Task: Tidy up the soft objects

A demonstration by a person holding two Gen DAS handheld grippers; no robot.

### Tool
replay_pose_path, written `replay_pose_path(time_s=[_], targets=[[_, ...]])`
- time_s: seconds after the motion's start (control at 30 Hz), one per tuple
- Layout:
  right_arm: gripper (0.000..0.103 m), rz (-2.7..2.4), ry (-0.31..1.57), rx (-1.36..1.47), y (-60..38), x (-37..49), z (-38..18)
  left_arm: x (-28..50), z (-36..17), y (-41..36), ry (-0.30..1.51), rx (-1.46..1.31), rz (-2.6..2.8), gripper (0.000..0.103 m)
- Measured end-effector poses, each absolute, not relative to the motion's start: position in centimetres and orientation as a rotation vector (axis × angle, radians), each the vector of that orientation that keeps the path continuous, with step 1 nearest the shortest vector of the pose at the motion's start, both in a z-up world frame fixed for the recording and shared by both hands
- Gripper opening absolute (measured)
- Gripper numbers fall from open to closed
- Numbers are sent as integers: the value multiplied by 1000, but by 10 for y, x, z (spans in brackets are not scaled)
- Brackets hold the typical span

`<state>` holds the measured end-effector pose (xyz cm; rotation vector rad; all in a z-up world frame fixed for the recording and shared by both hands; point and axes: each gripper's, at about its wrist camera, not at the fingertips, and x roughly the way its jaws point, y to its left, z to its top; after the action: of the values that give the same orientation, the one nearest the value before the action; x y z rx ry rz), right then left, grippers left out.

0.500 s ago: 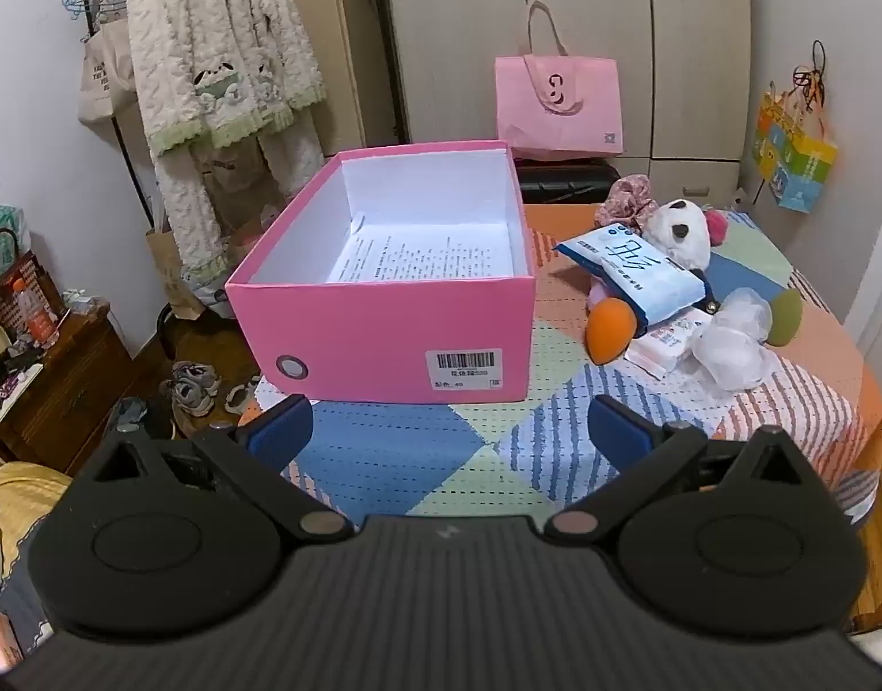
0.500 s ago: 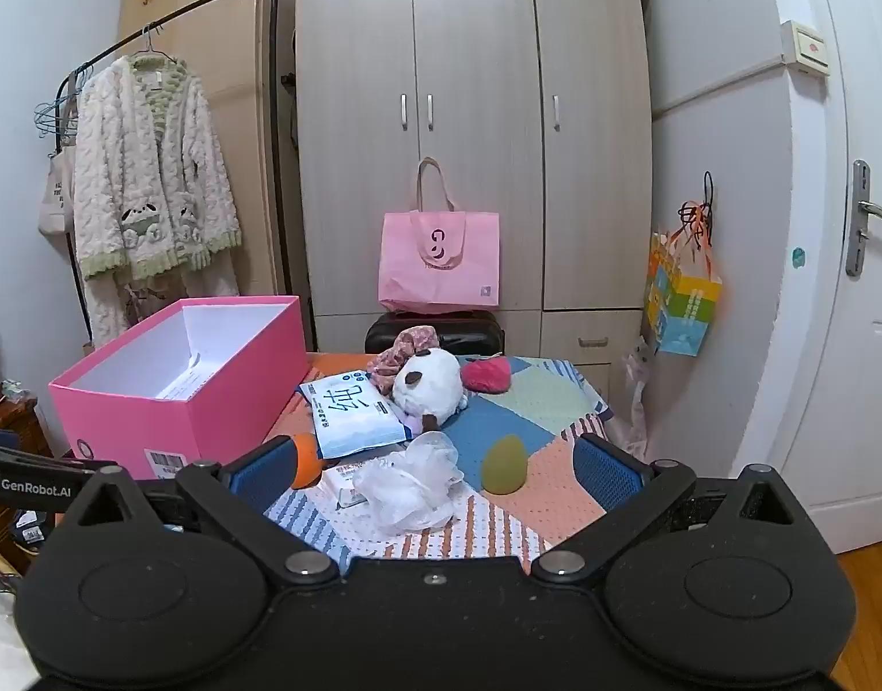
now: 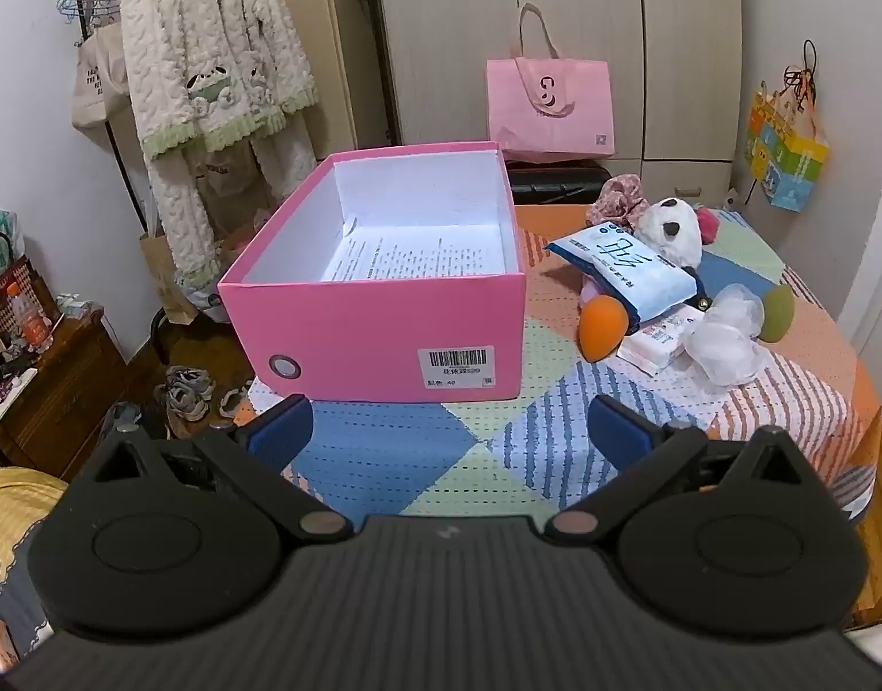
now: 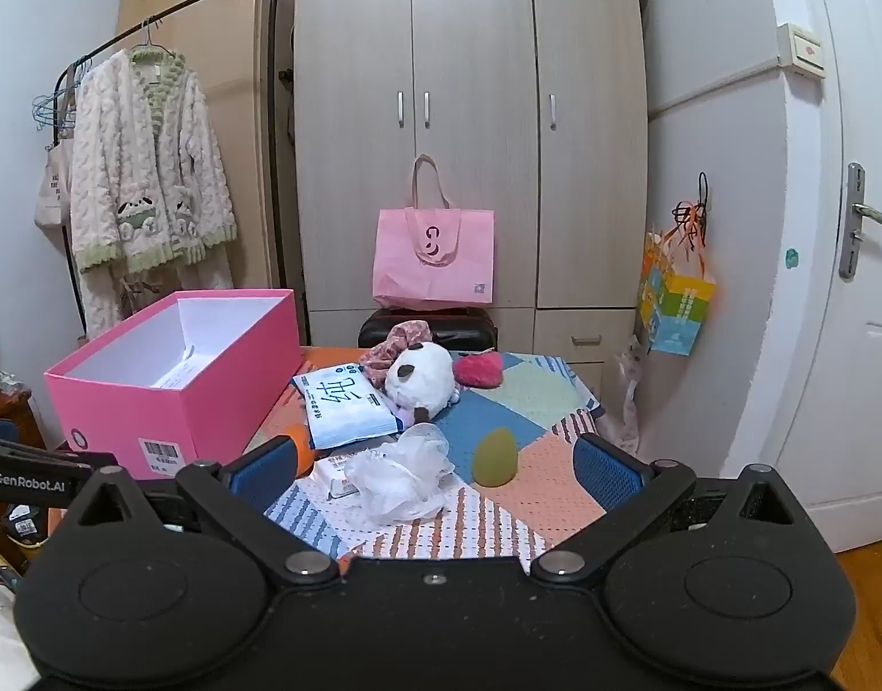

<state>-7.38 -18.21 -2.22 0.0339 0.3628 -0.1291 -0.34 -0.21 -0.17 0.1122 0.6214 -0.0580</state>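
Note:
An open pink box point(image 3: 383, 340) point(image 4: 170, 403) stands on the left of the table, with only a printed sheet inside. To its right lie a panda plush point(image 3: 674, 230) point(image 4: 421, 383), a blue tissue pack point(image 3: 625, 270) point(image 4: 346, 409), an orange sponge point(image 3: 602, 325), a green sponge point(image 3: 778, 314) point(image 4: 494, 458), a white mesh puff point(image 3: 726, 340) point(image 4: 400, 475), a small wipes pack point(image 3: 657, 342), a floral scrunchie point(image 3: 619, 196) and a pink fluffy item point(image 4: 478, 371). My left gripper point(image 3: 449, 435) is open and empty before the box. My right gripper point(image 4: 435, 469) is open and empty, just before the puff.
The table carries a patchwork cloth point(image 3: 441, 460). A pink tote bag point(image 4: 435, 259) sits on a black case by the wardrobe point(image 4: 470, 115). A coat rack with a fleece robe point(image 3: 211, 57) stands left. A door point(image 4: 844, 288) is at right. Shoes point(image 3: 187, 391) lie on the floor.

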Motion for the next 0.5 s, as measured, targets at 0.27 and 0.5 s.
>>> replay_pose_path(time_s=[0.27,0.5], targets=[[103,-137,363,30,-182,-73,-20,-3,-2,1,592,116,-79,103],[103,-139,364,20,-182,-72,-23,-4,-4,0,572,92,-95,103]])
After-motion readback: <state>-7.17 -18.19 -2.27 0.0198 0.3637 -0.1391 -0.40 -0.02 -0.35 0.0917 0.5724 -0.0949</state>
